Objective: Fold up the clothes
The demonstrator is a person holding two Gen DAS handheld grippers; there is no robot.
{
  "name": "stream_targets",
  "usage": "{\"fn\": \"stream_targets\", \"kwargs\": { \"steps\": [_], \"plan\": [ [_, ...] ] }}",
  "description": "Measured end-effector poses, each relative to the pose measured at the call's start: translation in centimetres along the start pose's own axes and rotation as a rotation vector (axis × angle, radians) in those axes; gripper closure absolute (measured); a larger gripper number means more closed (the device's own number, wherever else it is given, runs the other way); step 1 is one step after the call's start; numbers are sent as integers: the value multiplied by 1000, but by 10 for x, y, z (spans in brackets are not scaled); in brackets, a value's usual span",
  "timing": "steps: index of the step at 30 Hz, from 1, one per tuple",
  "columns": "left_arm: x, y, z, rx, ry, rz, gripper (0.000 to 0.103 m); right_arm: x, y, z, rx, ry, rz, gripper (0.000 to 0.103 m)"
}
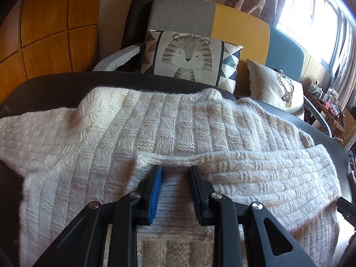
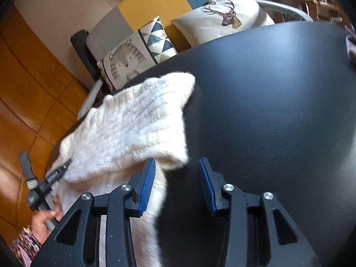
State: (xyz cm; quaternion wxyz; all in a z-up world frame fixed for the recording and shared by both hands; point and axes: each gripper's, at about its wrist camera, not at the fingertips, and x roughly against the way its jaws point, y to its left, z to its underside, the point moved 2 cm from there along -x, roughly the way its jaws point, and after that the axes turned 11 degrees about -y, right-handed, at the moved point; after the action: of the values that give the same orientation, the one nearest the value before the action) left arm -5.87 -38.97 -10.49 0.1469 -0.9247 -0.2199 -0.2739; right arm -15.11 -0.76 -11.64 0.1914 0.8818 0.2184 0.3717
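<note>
A cream knitted sweater [image 1: 169, 129] lies spread on the black table [image 1: 55, 84], with one sleeve folded across its lower part. My left gripper [image 1: 175, 171] hovers open just over that folded sleeve's ribbed cuff, nothing pinched between its pads. In the right wrist view the sweater [image 2: 133, 129] fills the left side, and its folded corner ends beside the left fingertip [image 2: 151, 164]. My right gripper [image 2: 176, 164] is open over the bare table [image 2: 267, 111] at the sweater's edge. A hand [image 2: 44, 218] holds the left gripper [image 2: 66, 163] at the far left.
Behind the table stands a sofa with a tiger cushion [image 1: 189, 55] and a deer cushion [image 1: 276, 89]. Wooden wall panels [image 1: 44, 33] are on the left, and a window [image 1: 311, 11] and a cluttered shelf [image 1: 329, 104] on the right. Dark table surface stretches right of the sweater.
</note>
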Motion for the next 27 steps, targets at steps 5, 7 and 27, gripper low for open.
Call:
{"fn": "stream_targets", "kwargs": {
  "steps": [5, 7, 27],
  "plan": [
    [0, 1, 0, 4, 0, 3, 78, -11, 22, 3, 112, -14, 64, 64],
    [0, 1, 1, 8, 0, 5, 78, -14, 24, 3, 132, -4, 84, 83],
    [-1, 5, 0, 33, 1, 25, 78, 45, 9, -11, 130, -94, 29, 86]
  ]
}}
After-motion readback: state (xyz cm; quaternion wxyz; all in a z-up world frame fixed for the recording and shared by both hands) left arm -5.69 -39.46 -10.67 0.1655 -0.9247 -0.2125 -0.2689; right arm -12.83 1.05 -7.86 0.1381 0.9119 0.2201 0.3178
